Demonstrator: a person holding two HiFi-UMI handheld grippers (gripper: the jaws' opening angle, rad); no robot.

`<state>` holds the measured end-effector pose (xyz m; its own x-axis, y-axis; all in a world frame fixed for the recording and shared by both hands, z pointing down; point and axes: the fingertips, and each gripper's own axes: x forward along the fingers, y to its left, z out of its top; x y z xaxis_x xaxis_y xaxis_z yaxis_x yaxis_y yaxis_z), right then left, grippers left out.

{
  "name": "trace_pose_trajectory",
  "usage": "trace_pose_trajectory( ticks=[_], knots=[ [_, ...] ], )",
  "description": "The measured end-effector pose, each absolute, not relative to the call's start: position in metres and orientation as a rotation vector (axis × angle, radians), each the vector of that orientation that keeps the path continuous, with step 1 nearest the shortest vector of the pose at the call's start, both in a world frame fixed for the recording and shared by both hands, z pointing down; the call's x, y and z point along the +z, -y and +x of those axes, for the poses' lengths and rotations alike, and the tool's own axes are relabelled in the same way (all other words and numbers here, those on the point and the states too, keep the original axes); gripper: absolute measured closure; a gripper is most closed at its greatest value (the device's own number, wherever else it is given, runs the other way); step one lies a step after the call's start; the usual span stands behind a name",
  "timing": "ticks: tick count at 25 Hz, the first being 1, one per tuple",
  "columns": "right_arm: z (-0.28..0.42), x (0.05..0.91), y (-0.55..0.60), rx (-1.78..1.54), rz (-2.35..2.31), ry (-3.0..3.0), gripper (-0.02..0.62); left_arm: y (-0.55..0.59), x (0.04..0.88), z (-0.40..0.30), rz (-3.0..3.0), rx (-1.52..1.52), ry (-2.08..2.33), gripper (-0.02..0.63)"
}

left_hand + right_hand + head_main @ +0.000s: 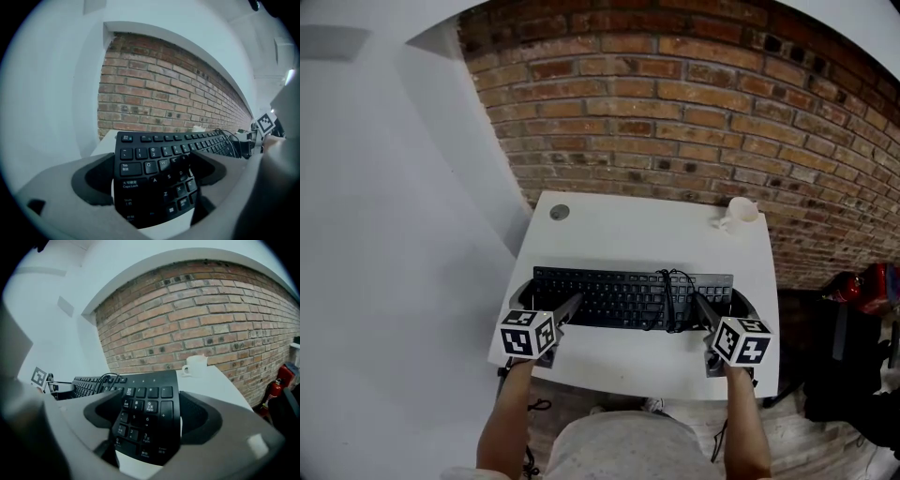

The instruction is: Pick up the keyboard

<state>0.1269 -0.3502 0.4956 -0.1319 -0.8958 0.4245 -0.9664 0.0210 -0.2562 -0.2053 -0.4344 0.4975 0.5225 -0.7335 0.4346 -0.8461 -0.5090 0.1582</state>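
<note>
My left gripper (150, 164) is spread wide over the left end of the keyboard (619, 295). One jaw sits off the end and the other over the letter keys, and neither is clamped. My right gripper (150, 406) is the same at the other end, gaping, with the number pad between its jaws. I cannot tell whether any pad actually touches the keys.

From the head view my marker cubes cover the gripper bodies, and the jaws hide the keyboard's two near corners. In each gripper view the near edge of the keyboard drops out of sight behind the gripper body.

The keyboard is black, full-size and flat. It lies lengthwise across the near half of the white desk (628, 234), with a black cable (675, 300) bunched on its right part.

Key legends are unreadable from above. The left gripper view shows Tab, Caps Lock, Q and W clearly. The right gripper view shows the digits. Each gripper view also catches the other gripper's cube at the far end.

A white cup (741, 211) stands at the desk's far right corner, well apart from the keyboard. A round cap (560, 213) sits at the far left. A brick wall (694, 103) rises behind the desk.
</note>
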Motion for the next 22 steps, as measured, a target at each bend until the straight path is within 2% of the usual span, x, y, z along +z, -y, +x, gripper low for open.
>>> trace_pose_trajectory(
  ticks=[15,22],
  knots=[
    [0.121,0.350,0.339,0.341,2.107,2.335,0.210,0.423,0.347,-0.210,2.679,0.118,1.454,0.114],
    [0.117,0.331,0.330,0.212,2.130,2.366,0.210,0.414,0.332,-0.214,2.717,0.027,1.480,0.114]
  ],
)
